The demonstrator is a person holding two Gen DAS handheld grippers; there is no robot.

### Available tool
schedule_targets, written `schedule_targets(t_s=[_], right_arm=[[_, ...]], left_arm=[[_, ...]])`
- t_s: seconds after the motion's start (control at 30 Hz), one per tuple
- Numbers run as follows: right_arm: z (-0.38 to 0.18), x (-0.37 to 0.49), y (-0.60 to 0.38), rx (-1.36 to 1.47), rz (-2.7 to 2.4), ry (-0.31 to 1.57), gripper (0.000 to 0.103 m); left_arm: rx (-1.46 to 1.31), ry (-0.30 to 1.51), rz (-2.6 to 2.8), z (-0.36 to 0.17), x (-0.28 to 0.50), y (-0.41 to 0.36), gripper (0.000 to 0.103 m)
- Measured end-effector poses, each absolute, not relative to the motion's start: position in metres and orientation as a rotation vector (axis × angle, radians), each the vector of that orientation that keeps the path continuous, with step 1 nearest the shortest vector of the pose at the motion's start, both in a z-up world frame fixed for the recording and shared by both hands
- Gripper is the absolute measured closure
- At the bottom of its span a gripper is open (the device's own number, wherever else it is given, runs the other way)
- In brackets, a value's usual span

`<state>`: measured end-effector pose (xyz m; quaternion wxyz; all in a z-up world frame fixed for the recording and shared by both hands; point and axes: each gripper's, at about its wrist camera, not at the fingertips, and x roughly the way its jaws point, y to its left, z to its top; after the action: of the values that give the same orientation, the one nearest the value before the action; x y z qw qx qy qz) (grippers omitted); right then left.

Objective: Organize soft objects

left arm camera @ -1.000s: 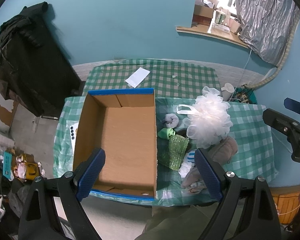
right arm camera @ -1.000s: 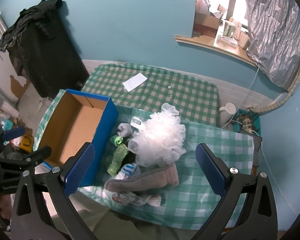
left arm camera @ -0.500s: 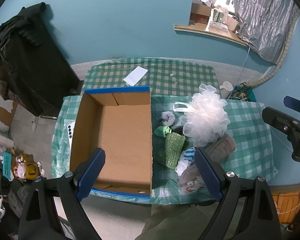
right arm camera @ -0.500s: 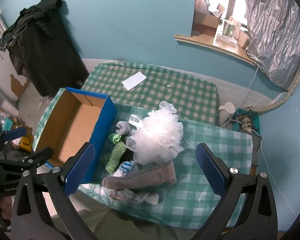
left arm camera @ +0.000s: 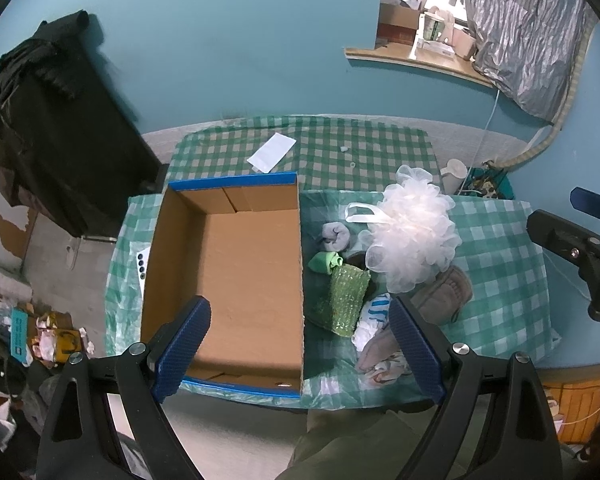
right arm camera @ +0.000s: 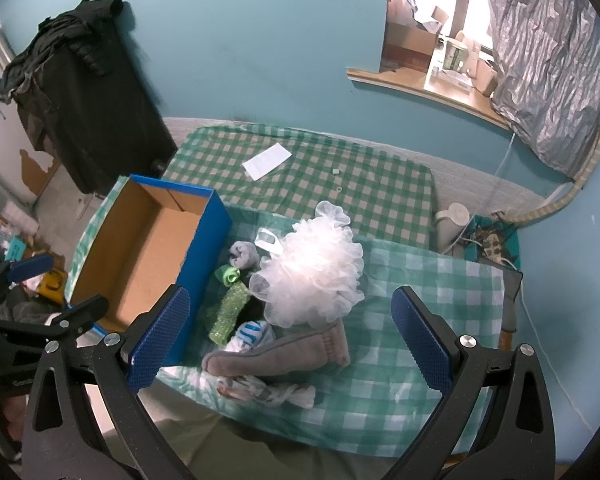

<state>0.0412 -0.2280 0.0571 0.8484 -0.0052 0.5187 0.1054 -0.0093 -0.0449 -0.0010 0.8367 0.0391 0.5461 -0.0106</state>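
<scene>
An empty blue-sided cardboard box [left arm camera: 228, 264] [right arm camera: 140, 256] stands on the green checked table. Right of it lies a heap of soft things: a white mesh bath pouf [left arm camera: 412, 236] [right arm camera: 316, 272], a grey rolled sock [left arm camera: 334, 236] [right arm camera: 242, 254], a small green roll [left arm camera: 324, 262] [right arm camera: 228, 274], a green sparkly piece [left arm camera: 342, 300] [right arm camera: 226, 312], a blue-striped white sock [right arm camera: 252, 332], a brownish-grey knit piece [left arm camera: 444, 294] [right arm camera: 284, 354] and a patterned white cloth [right arm camera: 268, 392]. My left gripper [left arm camera: 300, 344] hovers high above the box's near right wall, open and empty. My right gripper [right arm camera: 288, 344] hangs open above the heap.
A white paper slip [left arm camera: 272, 152] lies on the far table half. A black cloth-covered cabinet [left arm camera: 48, 128] stands at left. Clutter covers the floor at lower left [left arm camera: 32, 332]. A white jug [right arm camera: 454, 220] and cables sit off the table's right end.
The left view has drifted slightly, so the box and heap sit a little further left and lower in it. The right view shifted slightly too. Nothing on the table has moved.
</scene>
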Motion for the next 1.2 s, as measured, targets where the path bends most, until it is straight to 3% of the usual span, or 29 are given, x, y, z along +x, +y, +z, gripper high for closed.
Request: schedule_targets(t_s=[1.2], right_arm=[[0.019,0.035,-0.270,0.107,0.090,1.197,0.002]], left_arm=[[0.216,1.203,-0.226,-0.044,0.017,-0.074,0.011]])
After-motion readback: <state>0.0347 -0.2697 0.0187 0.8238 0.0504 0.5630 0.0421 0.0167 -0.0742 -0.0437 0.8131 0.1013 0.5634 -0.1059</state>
